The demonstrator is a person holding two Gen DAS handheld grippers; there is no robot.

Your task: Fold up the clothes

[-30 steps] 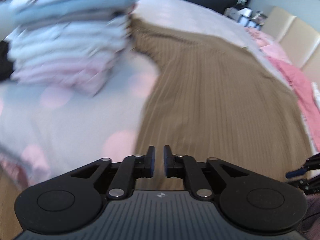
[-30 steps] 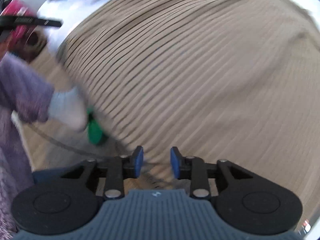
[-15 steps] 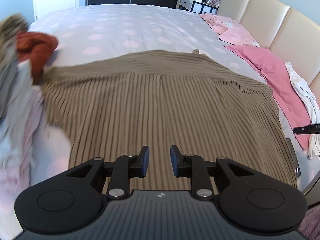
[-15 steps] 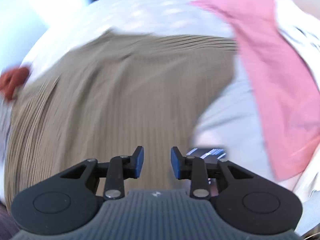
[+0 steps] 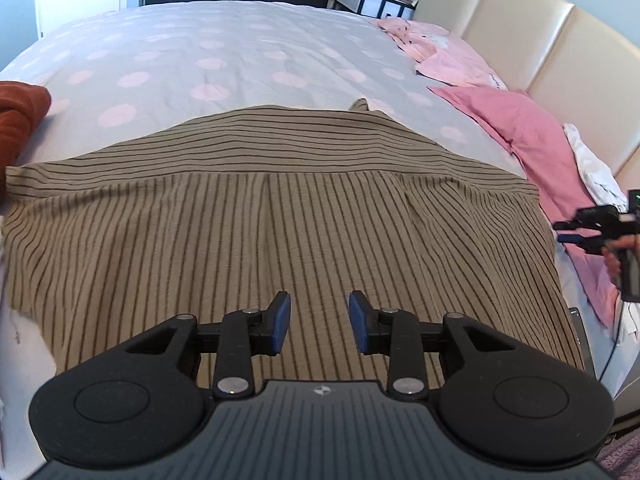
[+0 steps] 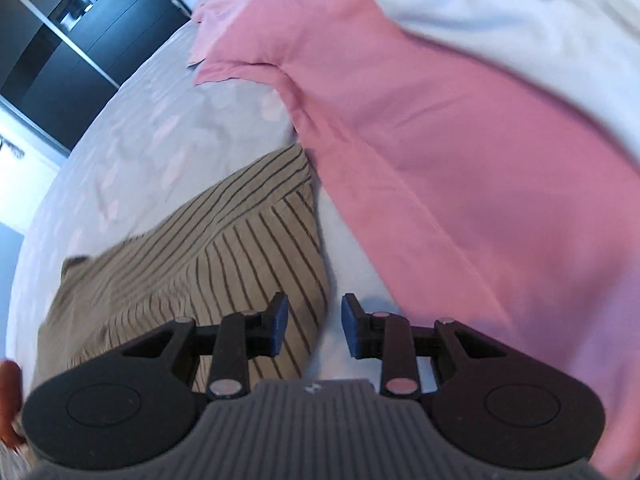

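So the striped tan garment is spread flat across the polka-dot bedspread, stretching away ahead of the left gripper, whose fingers hang over its near part, empty, with a moderate gap. Those jaws have just been opening and nothing sits between them. Over on the right gripper, same deal: partly open, holding nothing, with the garment's side edge just off its left finger and a strip of bare bedspread straight ahead between the fingers. Biggest risk I'd guess is a sloppy pinch. The cloth looks thin and lies flush on the cover, so closing down could catch the bedspread along with it, or only the top layer where the far part is already doubled over. The pink garment lies right beside the right finger, so drifting that way could snag the wrong piece. If the two hands grab at uneven spots, the fold probably comes out crooked. The rust-coloured clothing, far to the left of the fingers, seems safely out of it.
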